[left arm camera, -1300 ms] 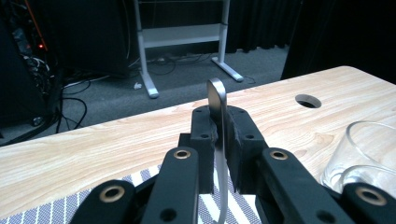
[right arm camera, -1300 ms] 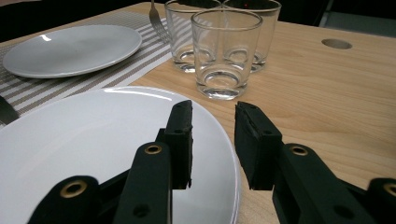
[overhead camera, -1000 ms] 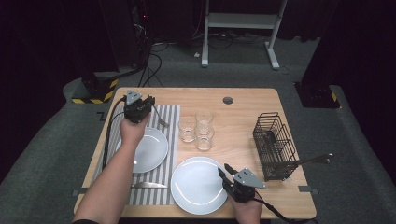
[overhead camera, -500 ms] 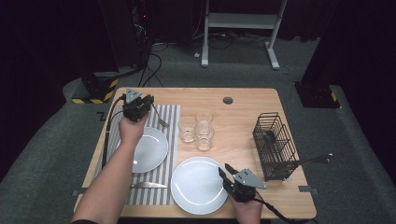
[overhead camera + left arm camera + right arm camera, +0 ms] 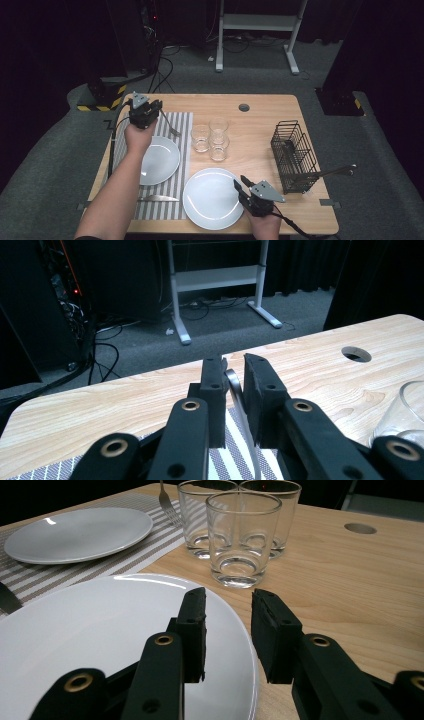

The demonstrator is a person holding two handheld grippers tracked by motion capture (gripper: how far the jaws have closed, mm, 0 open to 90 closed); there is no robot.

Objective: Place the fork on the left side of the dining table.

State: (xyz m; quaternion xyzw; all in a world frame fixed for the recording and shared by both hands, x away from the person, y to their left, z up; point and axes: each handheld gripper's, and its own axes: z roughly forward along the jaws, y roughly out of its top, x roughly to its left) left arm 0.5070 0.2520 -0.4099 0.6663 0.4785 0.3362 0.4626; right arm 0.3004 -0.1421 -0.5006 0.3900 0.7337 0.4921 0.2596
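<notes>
- Two grippers in play: left gripper at the far left of the table, over the far end of the striped placemat; right gripper at the near edge, beside the big white plate.
- Left gripper: a fork handle runs between its jaws; in the left gripper view the handle sits in the gap, close to the left pad. Narrow gap. Can't tell if the pads actually press on it.
- Fork tines point out over the placemat toward the glasses, just beyond the small plate.
- Right gripper: jaws apart, nothing between them, straddling the big plate's rim.
- Three glasses clustered mid-table, touching or nearly so.
- Knife lies on the placemat's near end, left of the big plate.
- Wire basket at the right, a utensil handle sticking out sideways.
</notes>
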